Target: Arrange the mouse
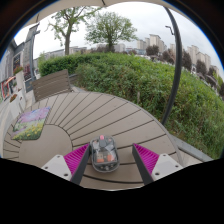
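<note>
Your tongs [105, 160] are spread, with 1 magenta pad [76, 158] on each side of the mouse [105, 152]. The mouse, a dark grey one, sits on the round slatted wooden counter [100, 115] between the 2 fingers, with a sliver of gap visible at either pad, so nothing is pinched yet. It rests on its own weight, near the counter's close edge.

As a judgement, you are at the grasp step of arranging the mouse: lined up and ready to close. The next move calls for squeezing both pads evenly onto the mouse's flanks, keeping it centred so it does not twist or skid on the slats, then lifting only once the hold feels firm. Where it should end up is not shown; the mat [32, 122] lying off to the left on the counter, printed with a green picture, looks a likely spot, but that is a guess.

Your hand itself is out of view. From how the fingers point, you are holding the tool low and roughly level, aimed straight across the counter toward the hedge [150, 85] and the trees [110, 25] beyond. A bench or chair back [52, 82] stands past the counter's far left side, well apart from the mouse.
</note>
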`<state>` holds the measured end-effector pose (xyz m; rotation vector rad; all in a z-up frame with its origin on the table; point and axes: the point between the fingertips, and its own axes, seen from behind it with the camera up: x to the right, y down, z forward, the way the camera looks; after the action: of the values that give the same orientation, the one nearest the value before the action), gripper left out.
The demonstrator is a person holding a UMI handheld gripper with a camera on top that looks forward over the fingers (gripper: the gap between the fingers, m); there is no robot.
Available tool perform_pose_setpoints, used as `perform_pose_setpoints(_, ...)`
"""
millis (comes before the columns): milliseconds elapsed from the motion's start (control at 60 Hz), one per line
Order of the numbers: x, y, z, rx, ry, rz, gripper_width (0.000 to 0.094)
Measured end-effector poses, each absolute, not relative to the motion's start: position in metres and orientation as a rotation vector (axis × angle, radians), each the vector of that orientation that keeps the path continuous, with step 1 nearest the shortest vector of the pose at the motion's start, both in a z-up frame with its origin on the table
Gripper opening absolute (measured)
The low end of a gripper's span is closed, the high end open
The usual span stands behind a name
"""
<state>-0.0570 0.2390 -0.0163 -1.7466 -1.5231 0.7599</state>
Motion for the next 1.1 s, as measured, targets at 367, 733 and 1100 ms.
perform_pose_setpoints(367, -0.065, 0.242, -0.015, -1.766, -1.537, 0.670, 0.0399)
perform_pose_setpoints(733, -0.140, 0.087, 0.148, -1.728, -1.475, 0.901, 0.0377)
perform_pose_setpoints(1100, -0.190, -0.144, 0.011, -1.800, -1.597, 0.851, 0.0413)
